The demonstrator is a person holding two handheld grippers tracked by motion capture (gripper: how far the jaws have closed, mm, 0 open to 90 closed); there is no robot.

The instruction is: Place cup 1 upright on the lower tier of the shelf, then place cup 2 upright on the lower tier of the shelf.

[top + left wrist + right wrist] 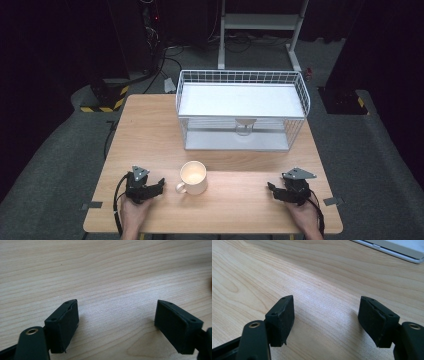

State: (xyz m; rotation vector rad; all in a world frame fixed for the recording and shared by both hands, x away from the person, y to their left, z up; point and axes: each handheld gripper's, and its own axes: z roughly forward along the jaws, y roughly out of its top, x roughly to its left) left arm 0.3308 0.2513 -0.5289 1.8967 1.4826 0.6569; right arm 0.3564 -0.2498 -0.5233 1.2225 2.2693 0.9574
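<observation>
Left tool (pixel 159 186) sits low at the near left of the tabletop (pixel 150 130), held by a hand (pixel 132 212) entering from the bottom edge. Its tip points right toward the mug (pixel 193 177), and a grey plate is on top. In the left gripper view the jaws stand apart, with bare wood grain between them and nothing held.

Right tool (pixel 271 189) sits low at the near right, held by the other hand (pixel 305 215). Its tip points left, inward toward the mug, and it also carries a grey plate. In the right gripper view the jaws are spread, with nothing between the pads (pixel 283 320) and the wood visible below.

The mug is cream coloured and upright, with its mouth open. It stands near the front middle of the tabletop, between the two tools and closer to the left one. Its handle sticks out to its left, toward the left tool. Neither tool touches it. The inside looks pale; contents cannot be told.

A white wire rack (pixel 300 95) with two tiers stands at the far side of the tabletop, behind the mug. A small glass (pixel 244 128) sits on its lower shelf.
</observation>
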